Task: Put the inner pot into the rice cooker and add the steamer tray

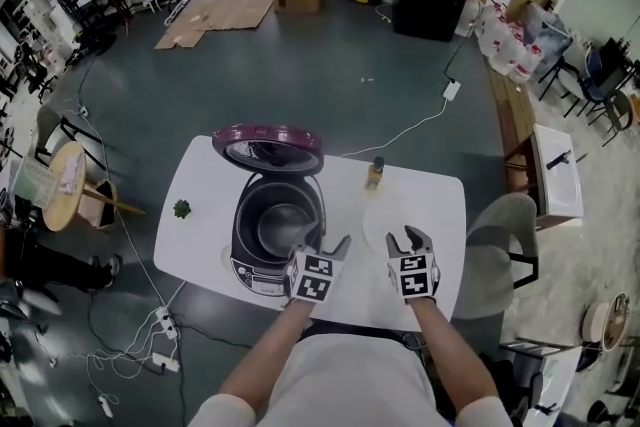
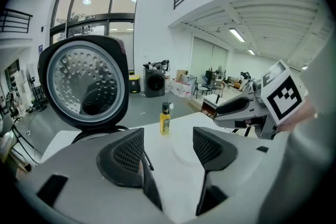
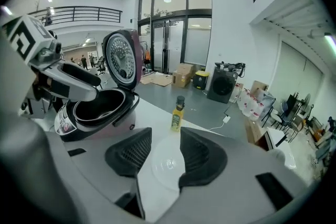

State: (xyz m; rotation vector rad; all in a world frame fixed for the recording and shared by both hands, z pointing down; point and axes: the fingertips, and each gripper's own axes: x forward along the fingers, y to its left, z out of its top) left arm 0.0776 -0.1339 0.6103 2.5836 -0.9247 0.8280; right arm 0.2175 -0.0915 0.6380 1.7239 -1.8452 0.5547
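Cooker [image 1: 277,235]: stands on white table [image 1: 200,205], left of centre, lid [image 1: 268,147] swung up and back.

Pot [image 1: 283,227]: sits inside the cooker, open to view from above.

Tray [image 1: 385,220]: lies flat on the table just right of the cooker, not in it. Looks like a pale, see-through disc, though faint against the white top in the head view.

Bottle [image 1: 375,173]: stands upright just behind the tray.

Small green thing [image 1: 182,209]: rests on the table left of the cooker, apart from it.

Left gripper [image 1: 322,247]: hovers by the cooker's near right side, jaws spread, nothing between them.

Right gripper [image 1: 407,237]: hovers over the tray's near side, jaws spread wide, pinching nothing. Shows the tray [image 3: 167,165] on the table below the gap, untouched.
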